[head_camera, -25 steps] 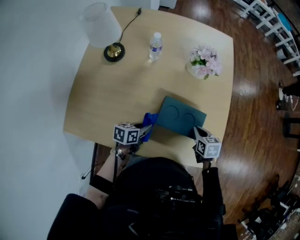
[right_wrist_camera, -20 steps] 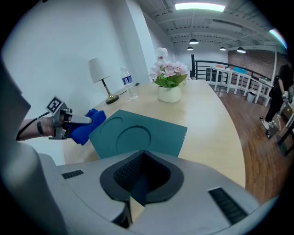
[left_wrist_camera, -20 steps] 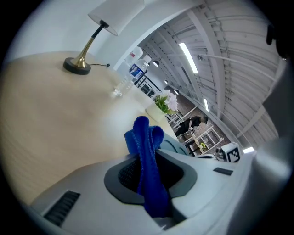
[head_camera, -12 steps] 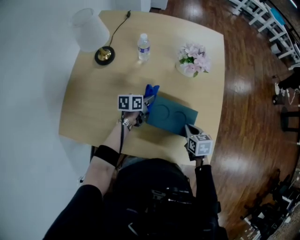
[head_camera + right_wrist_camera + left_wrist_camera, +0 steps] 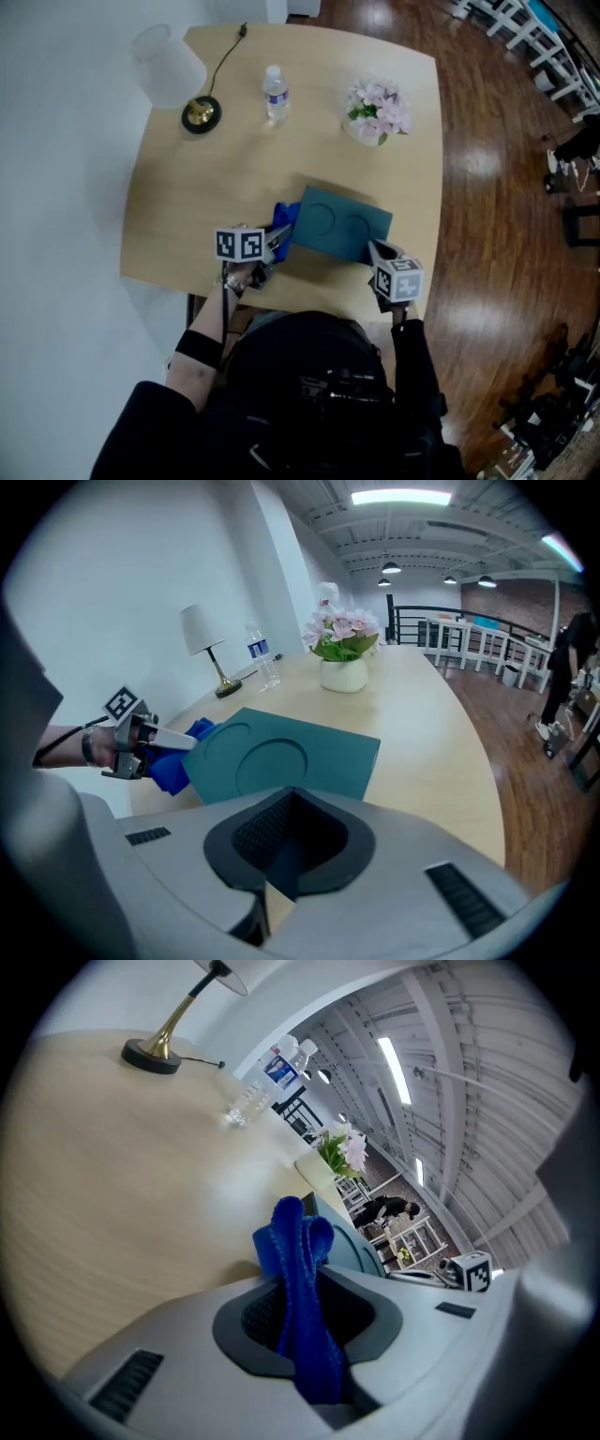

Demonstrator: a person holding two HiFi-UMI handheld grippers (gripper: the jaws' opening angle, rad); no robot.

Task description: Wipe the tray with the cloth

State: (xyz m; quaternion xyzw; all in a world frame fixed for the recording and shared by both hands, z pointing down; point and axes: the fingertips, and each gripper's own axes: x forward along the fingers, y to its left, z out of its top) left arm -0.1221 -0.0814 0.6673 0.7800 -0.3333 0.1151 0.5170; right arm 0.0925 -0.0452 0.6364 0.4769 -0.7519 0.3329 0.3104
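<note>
Tabletop looks slick; your left gripper clamps cloth, right gripper pinches tray at five o'clock; hard strokes could dislodge it.

We see a light wood table, a white-shaded lamp on a brass base at the far-left corner, its cord running to the far edge, an upright water bottle near the lamp, pink flowers in a white pot further right, dark wood floor

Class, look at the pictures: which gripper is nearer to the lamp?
Left. The left gripper, holding the cloth, is at the tray edge on the lamp side. The right gripper is farther away, at the tray's opposite near corner.
</note>
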